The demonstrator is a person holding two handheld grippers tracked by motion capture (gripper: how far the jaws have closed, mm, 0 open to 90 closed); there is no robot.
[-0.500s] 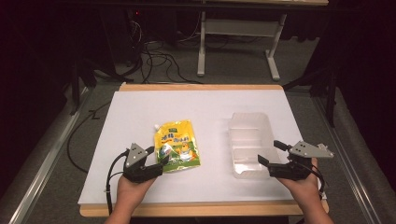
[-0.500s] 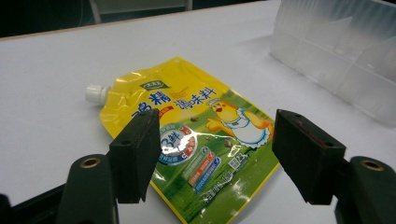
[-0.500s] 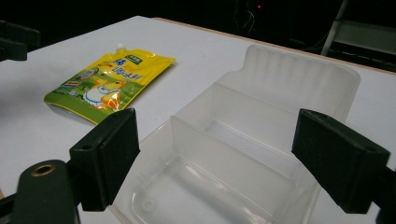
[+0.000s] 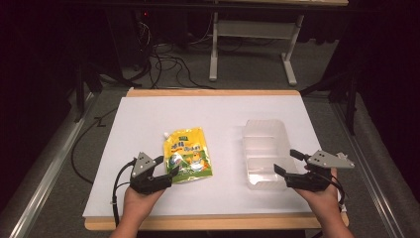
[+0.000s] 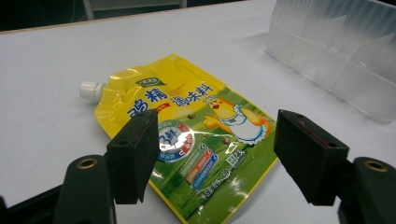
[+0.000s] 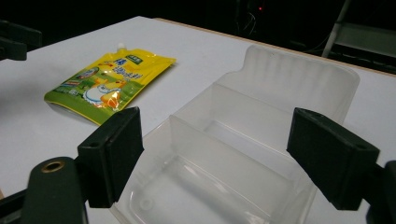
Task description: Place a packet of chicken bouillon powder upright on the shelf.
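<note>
Left gripper [image 4: 167, 168] jaws released at yellow spouted pouch's [image 4: 187, 154] 7 o'clock corner; right gripper [image 4: 287, 162] jaws released at clear plastic divided tray's [image 4: 265, 151] 5 o'clock corner.

We see a yellow spouted pouch [image 4: 187, 154] lying flat on the left, white cap pointing away from us. To its right, apart from it, we see a clear divided tray [image 4: 265, 154], upright and empty.

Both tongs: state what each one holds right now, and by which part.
Nothing is held. The left tongs stand open over the near end of the yellow pouch, and the right tongs stand open at the near end of the clear divided tray.
</note>
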